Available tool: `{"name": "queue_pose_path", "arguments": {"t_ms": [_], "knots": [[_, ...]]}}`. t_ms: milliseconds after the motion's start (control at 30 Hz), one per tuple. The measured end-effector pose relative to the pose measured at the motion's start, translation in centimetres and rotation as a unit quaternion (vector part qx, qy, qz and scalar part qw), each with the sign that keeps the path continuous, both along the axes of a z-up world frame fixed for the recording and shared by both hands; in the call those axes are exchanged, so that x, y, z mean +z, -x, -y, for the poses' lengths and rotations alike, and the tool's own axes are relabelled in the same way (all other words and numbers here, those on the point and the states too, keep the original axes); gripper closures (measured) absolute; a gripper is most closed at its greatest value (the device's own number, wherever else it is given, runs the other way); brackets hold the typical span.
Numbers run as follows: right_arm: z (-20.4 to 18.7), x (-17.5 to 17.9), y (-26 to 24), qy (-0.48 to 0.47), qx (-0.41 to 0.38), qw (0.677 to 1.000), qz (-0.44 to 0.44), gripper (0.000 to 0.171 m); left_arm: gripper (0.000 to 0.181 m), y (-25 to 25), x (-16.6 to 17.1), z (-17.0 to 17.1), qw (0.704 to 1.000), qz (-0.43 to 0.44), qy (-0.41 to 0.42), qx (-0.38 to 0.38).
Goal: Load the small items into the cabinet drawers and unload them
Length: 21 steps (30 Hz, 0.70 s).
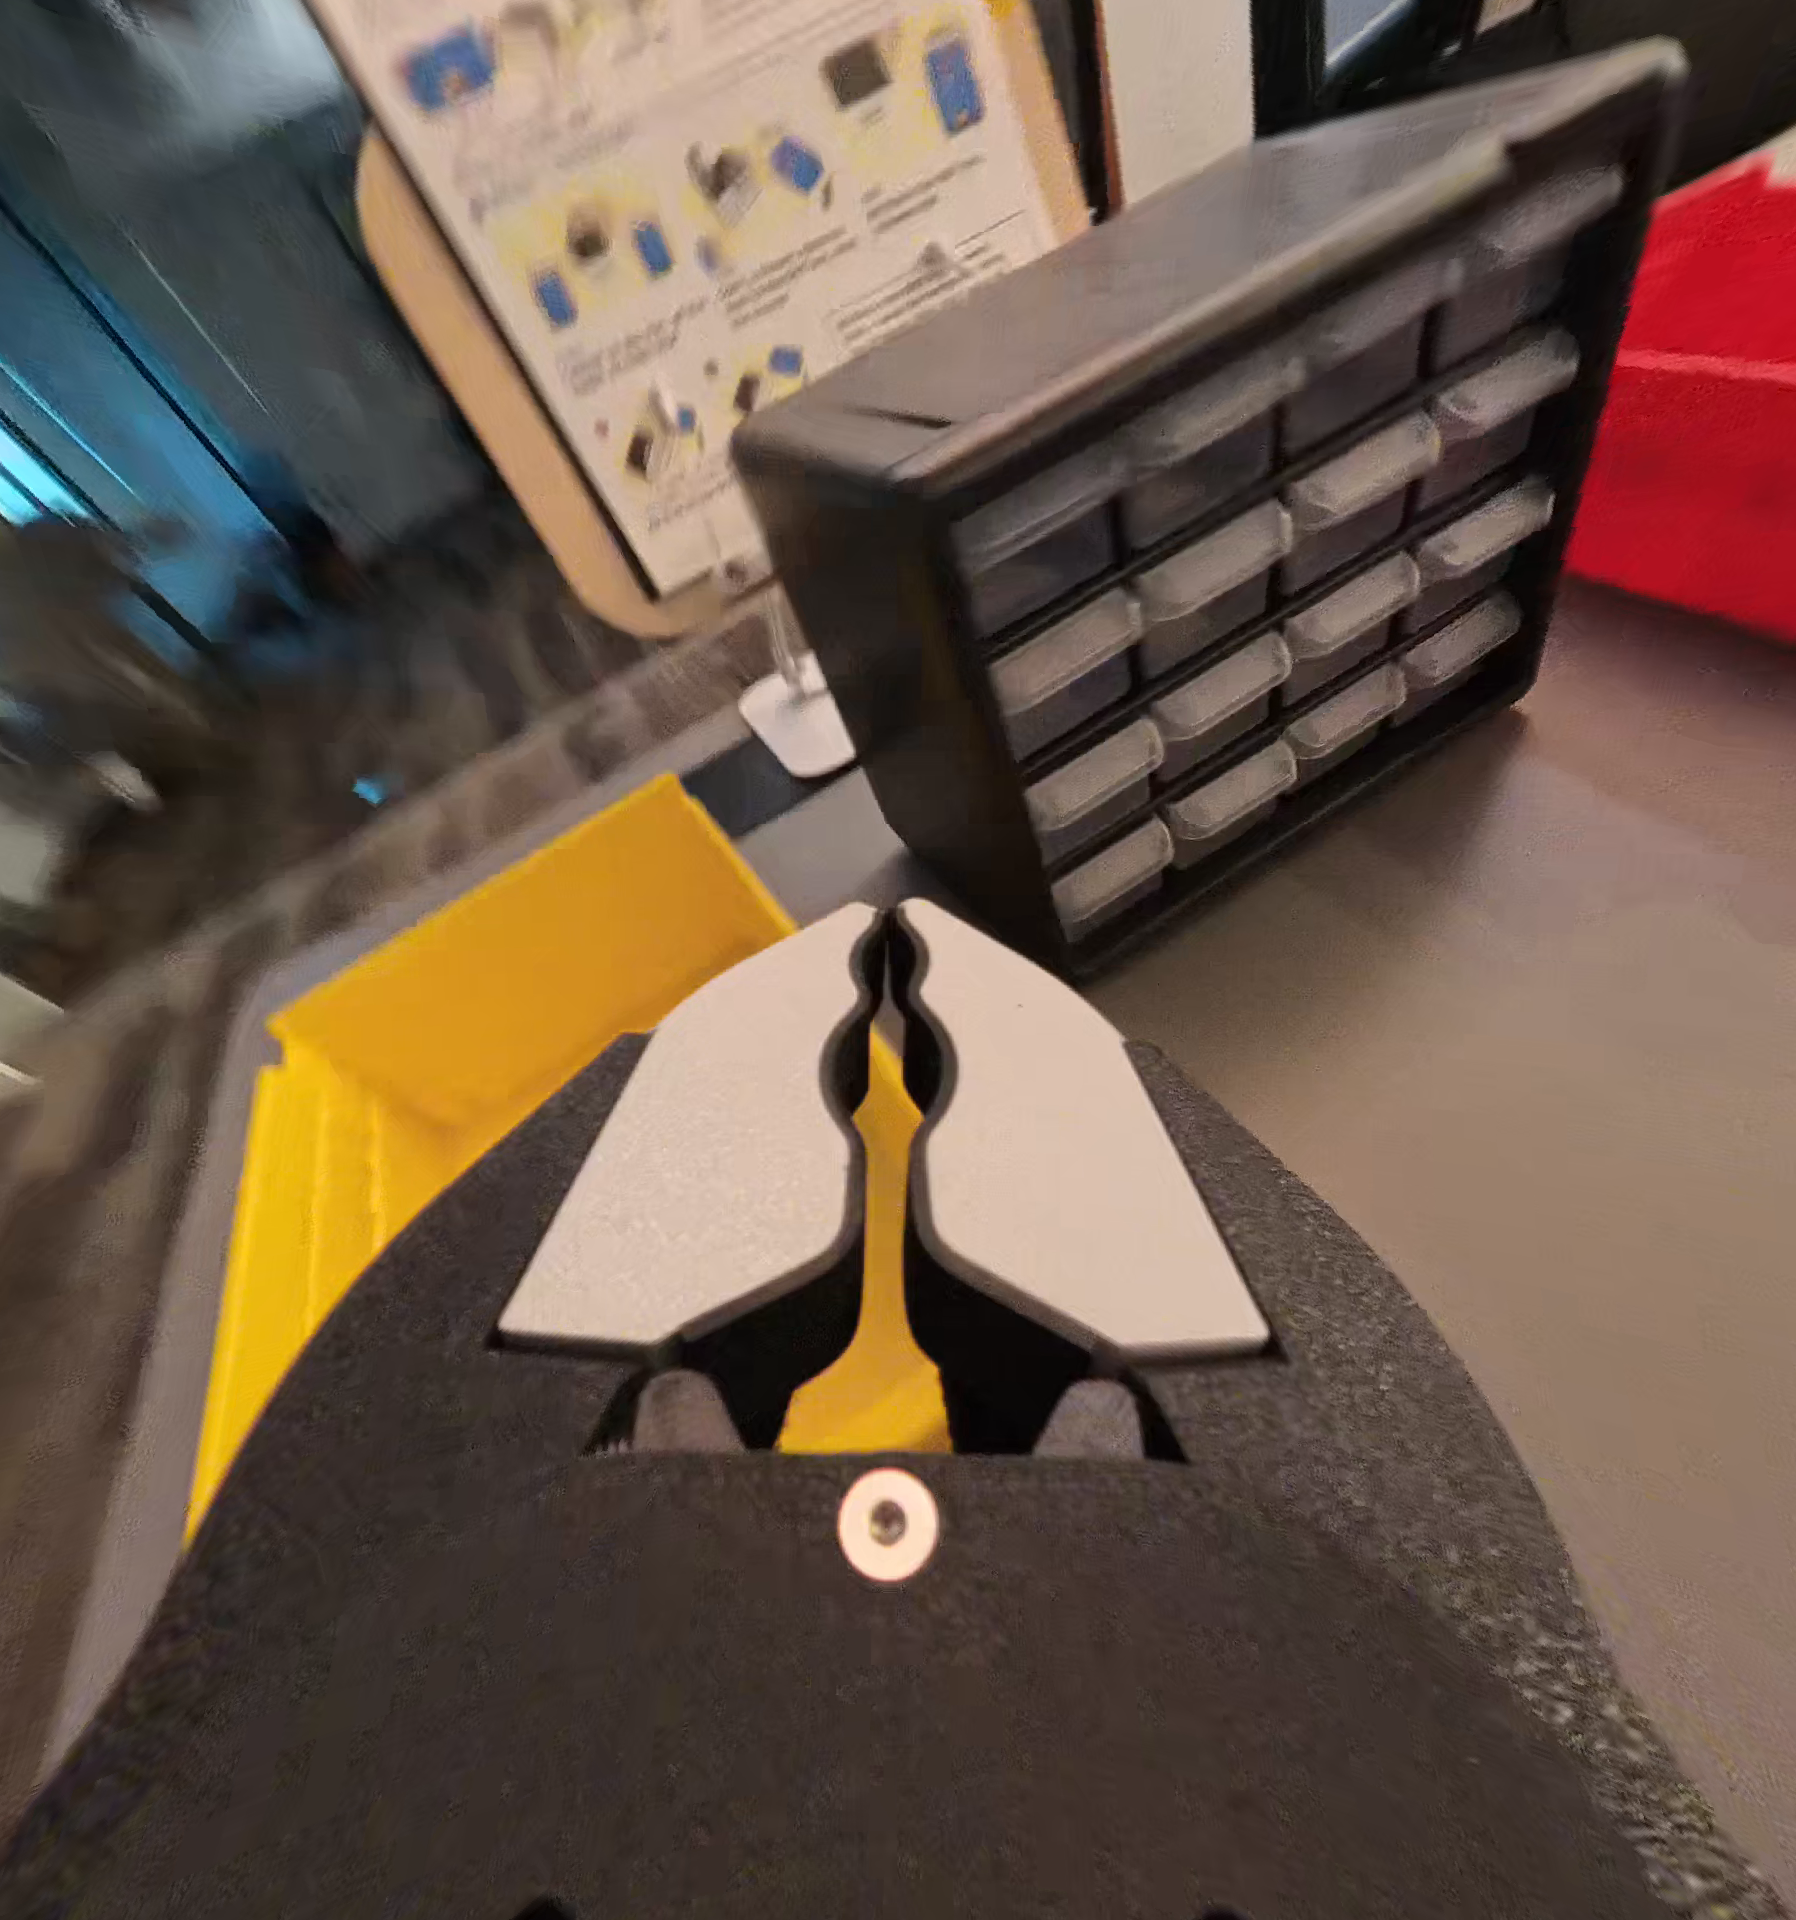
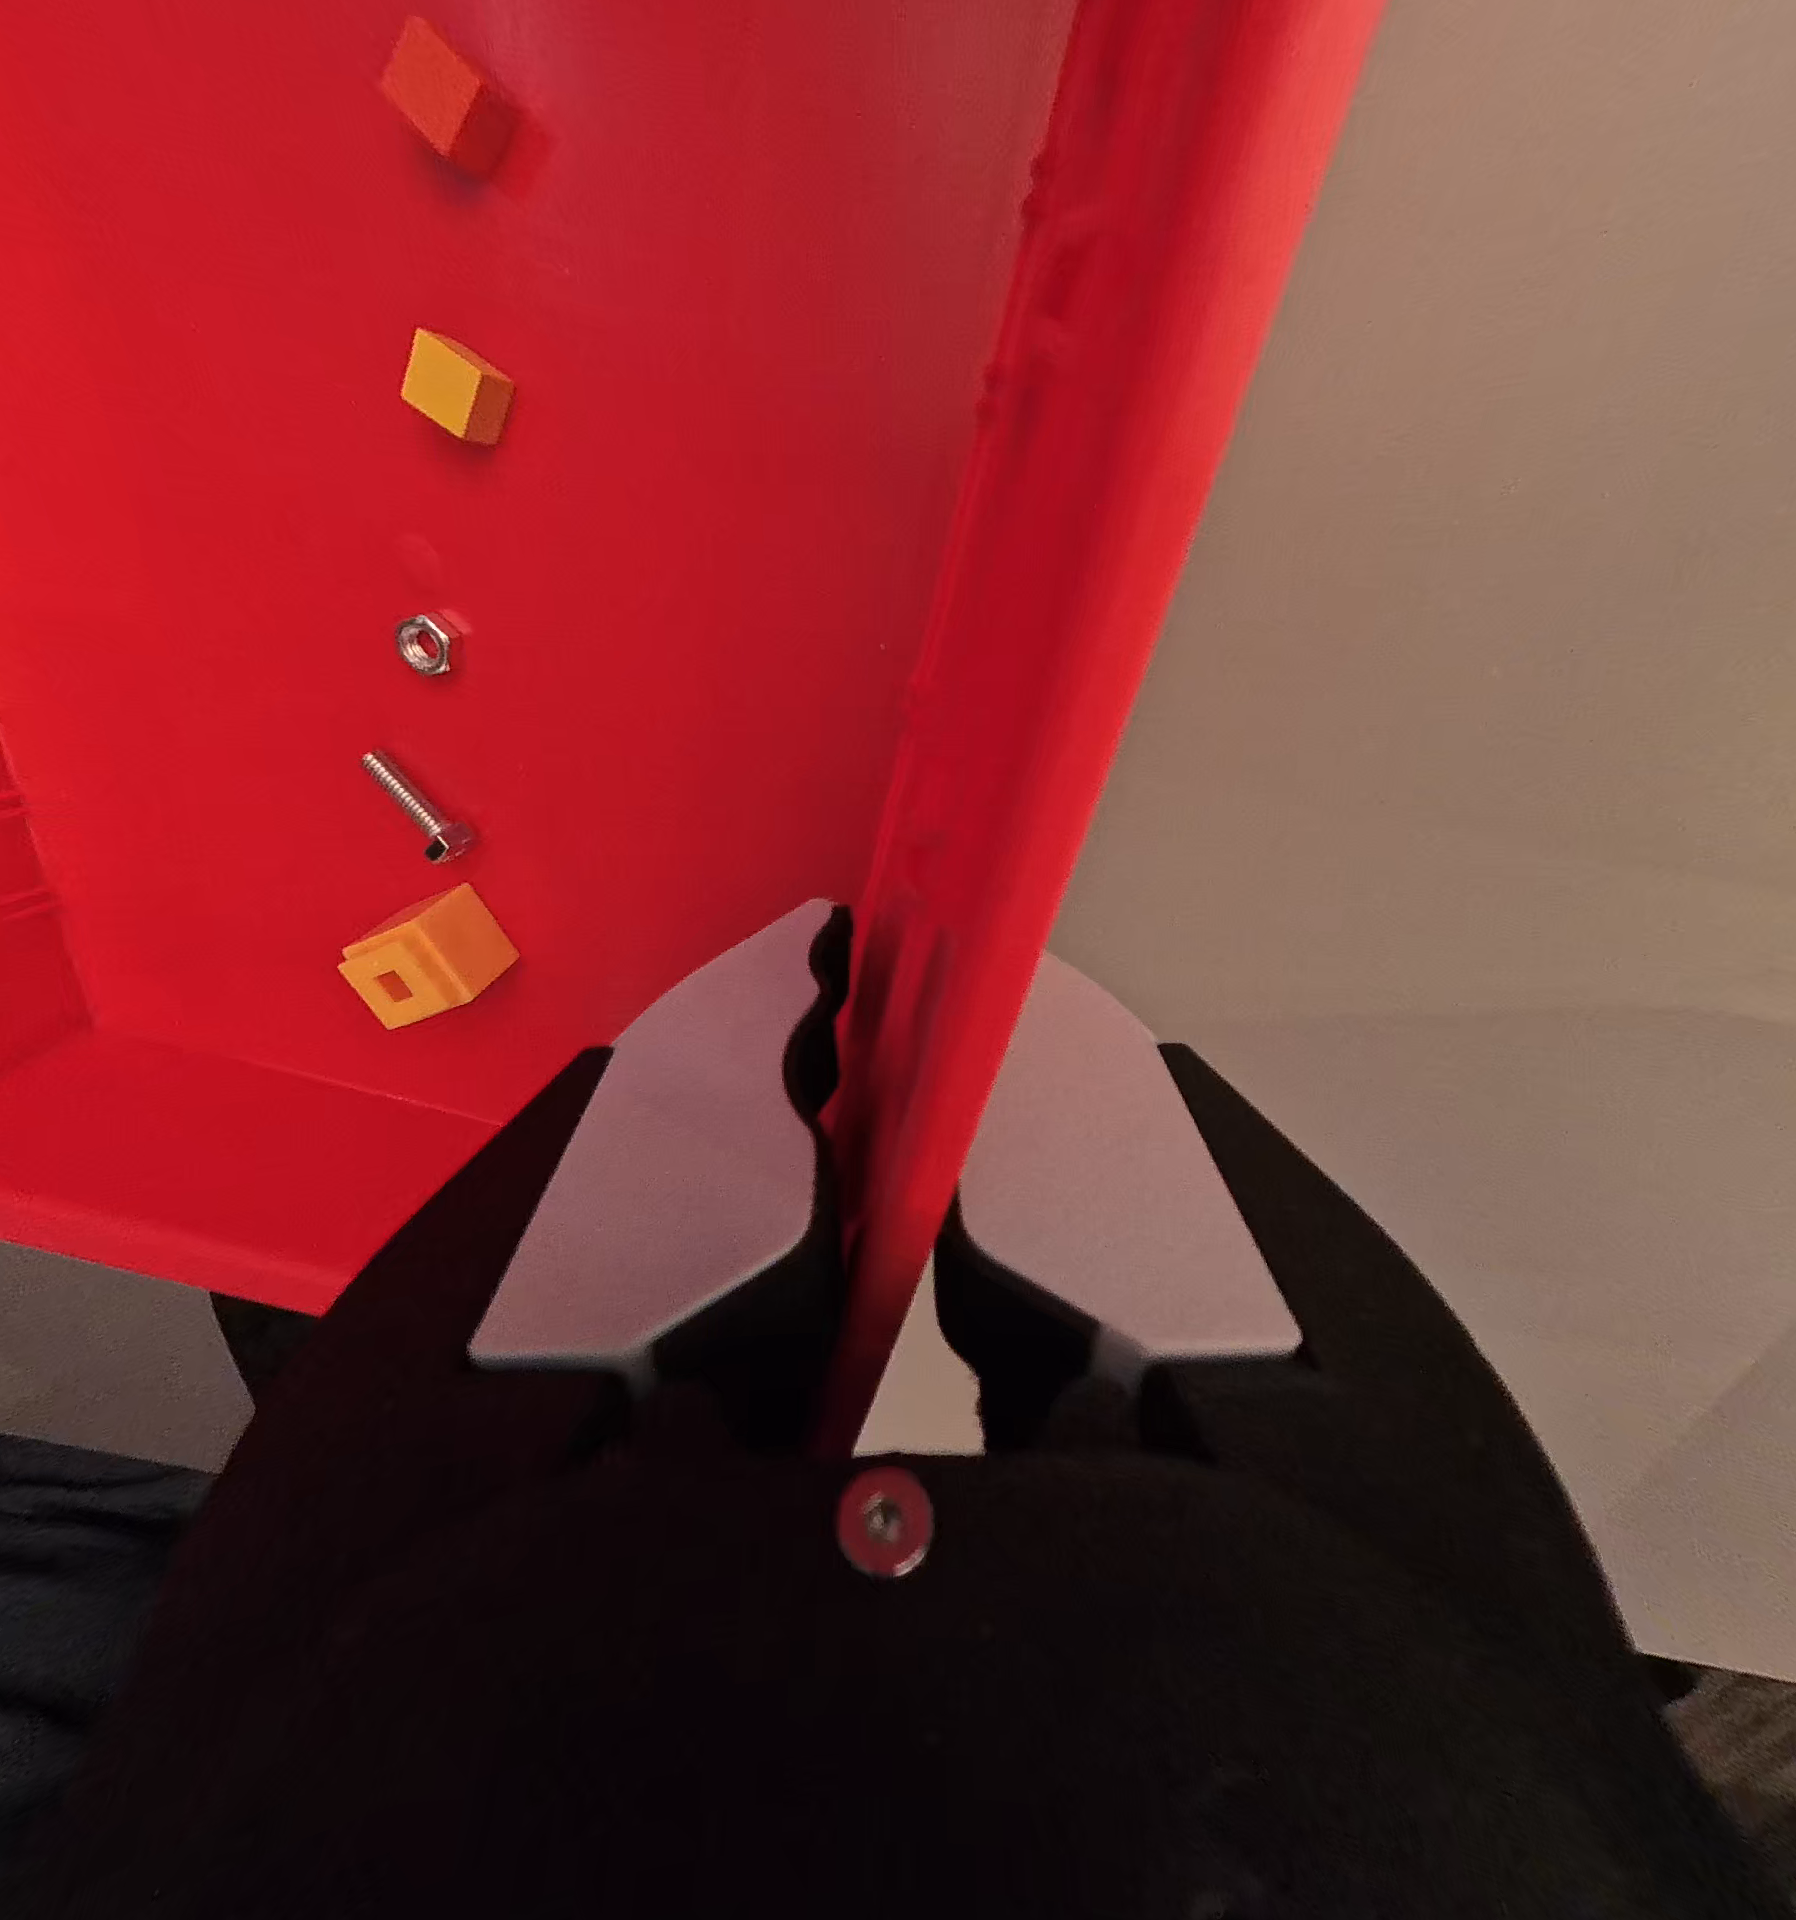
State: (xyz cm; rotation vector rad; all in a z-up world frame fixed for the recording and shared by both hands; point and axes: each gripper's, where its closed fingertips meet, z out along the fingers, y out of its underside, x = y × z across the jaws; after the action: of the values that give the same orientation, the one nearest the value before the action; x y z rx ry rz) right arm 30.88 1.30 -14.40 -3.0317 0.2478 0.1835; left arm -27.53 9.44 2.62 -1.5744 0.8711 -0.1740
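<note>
A black drawer cabinet (image 1: 1237, 540) is seen near the counter's (image 1: 1496, 1143) far edge, every clear drawer pushed in; loading appears not yet begun. To its right a red bin (image 2: 665, 520) is clamped at its side wall by the right gripper (image 2: 915, 997). Along the bin's floor lie three small blocks (image 2: 455, 387), a bolt (image 2: 418, 808) and a nut (image 2: 424, 644), still unloaded. A yellow bin (image 1: 520, 997) sits at the counter's left edge beneath the left gripper (image 1: 889, 920), whose fingers are closed on nothing.

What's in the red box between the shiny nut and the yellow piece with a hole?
A small metal screw lies between the nut and the holed piece, seen in the right wrist view.
</note>
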Motion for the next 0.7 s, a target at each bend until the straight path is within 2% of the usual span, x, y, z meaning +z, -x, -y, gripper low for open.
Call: {"name": "queue_pose_path", "arguments": {"t_ms": [133,233,267,333,433,700], "knots": [[0.0,0.0,0.1,-0.007,0.001,1.000,-0.006,0.156,0.180,-6.5,-4.3,0.1,0.994,-0.095,-0.044,0.014],[-0.1,0.1,0.3,-0.011,0.005,1.000,-0.013,0.156,0.181,-9.3,-5.8,-2.2,0.970,-0.190,-0.139,0.058],[-0.1,0.1,0.3,-0.011,0.007,1.000,-0.016,0.156,0.181,-10.1,-6.5,-2.9,0.966,-0.206,-0.145,0.057],[-0.1,0.1,0.5,-0.016,0.012,1.000,-0.022,0.156,0.181,-11.2,-7.4,-4.0,0.964,-0.217,-0.140,0.058],[-0.1,0.1,0.8,-0.018,0.017,0.999,-0.032,0.156,0.181,-11.7,-6.9,-5.3,0.955,-0.229,-0.173,0.074],[-0.2,0.1,0.9,-0.028,0.022,0.998,-0.047,0.155,0.181,-12.5,-7.8,-7.2,0.954,-0.238,-0.158,0.086]]}}
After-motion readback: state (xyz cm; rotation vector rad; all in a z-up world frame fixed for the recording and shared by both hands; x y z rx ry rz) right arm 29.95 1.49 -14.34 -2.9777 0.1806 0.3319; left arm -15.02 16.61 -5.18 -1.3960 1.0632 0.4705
